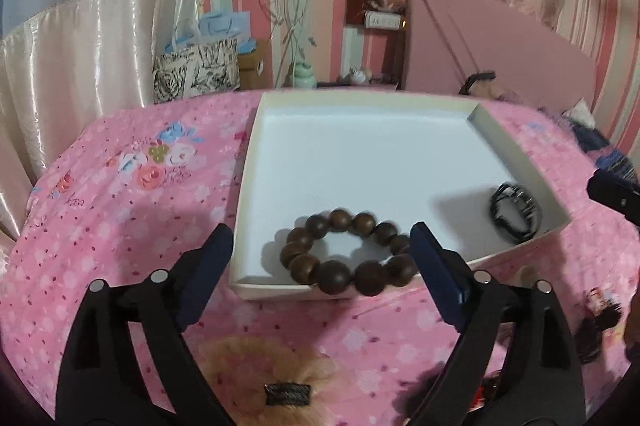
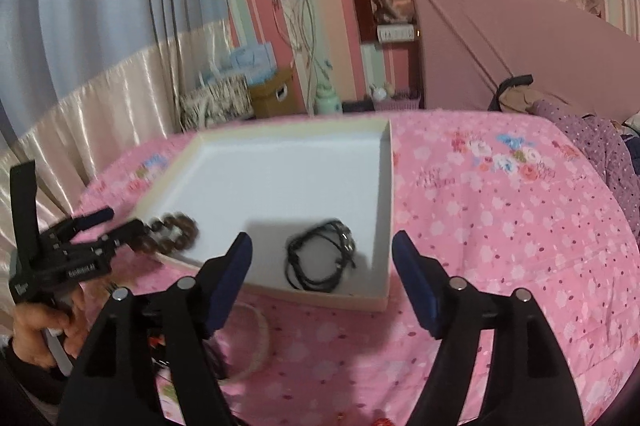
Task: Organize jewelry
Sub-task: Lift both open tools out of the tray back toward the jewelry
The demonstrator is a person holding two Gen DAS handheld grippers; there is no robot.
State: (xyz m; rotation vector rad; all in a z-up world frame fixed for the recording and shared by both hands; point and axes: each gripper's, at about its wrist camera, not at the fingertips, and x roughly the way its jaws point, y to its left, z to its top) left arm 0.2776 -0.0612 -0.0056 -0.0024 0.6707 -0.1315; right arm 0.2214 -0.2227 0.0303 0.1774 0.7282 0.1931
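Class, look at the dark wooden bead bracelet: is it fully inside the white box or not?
Not fully. The bead bracelet lies mostly on the white box floor, but its nearest beads overlap the front rim, between the open left claw fingers.
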